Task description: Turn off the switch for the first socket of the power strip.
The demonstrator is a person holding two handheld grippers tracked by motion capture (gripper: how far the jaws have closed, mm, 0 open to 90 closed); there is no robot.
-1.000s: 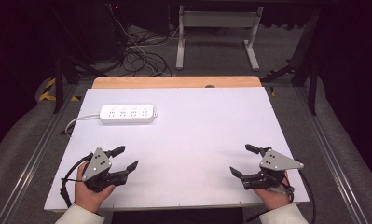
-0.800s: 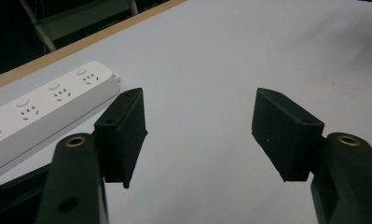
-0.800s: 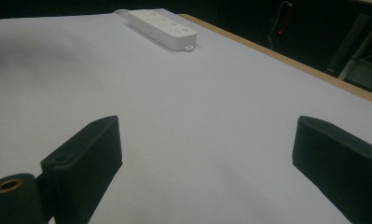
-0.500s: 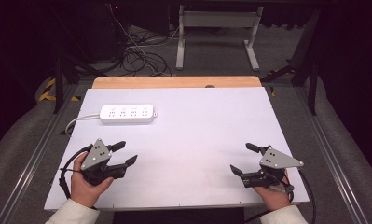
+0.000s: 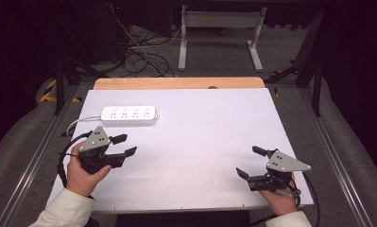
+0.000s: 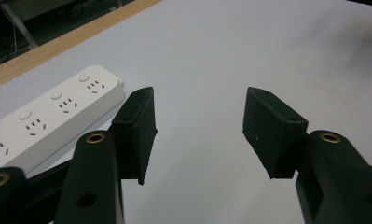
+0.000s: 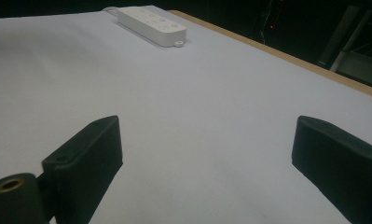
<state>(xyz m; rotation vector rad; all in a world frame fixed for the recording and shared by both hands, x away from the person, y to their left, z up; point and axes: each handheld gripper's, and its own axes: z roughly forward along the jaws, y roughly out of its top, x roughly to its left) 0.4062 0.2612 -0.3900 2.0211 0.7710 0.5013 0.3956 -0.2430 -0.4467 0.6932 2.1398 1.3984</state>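
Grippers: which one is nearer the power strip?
The left gripper, open, just short of the white power strip; the right gripper sits across the table.

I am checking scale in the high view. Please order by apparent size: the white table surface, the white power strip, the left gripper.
1. White table surface
2. and 3. White power strip and left gripper, which look alike; no ranking.

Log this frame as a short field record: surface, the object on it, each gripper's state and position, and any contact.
surface: white table with a wooden far edge
object: white power strip, four outlets, lying flat at far left, cord trailing off its left end
left gripper: open, empty, just in front of the power strip, jaws pointing right
right gripper: open, empty, near right corner, jaws pointing left
contact: none; both grippers are apart from the power strip
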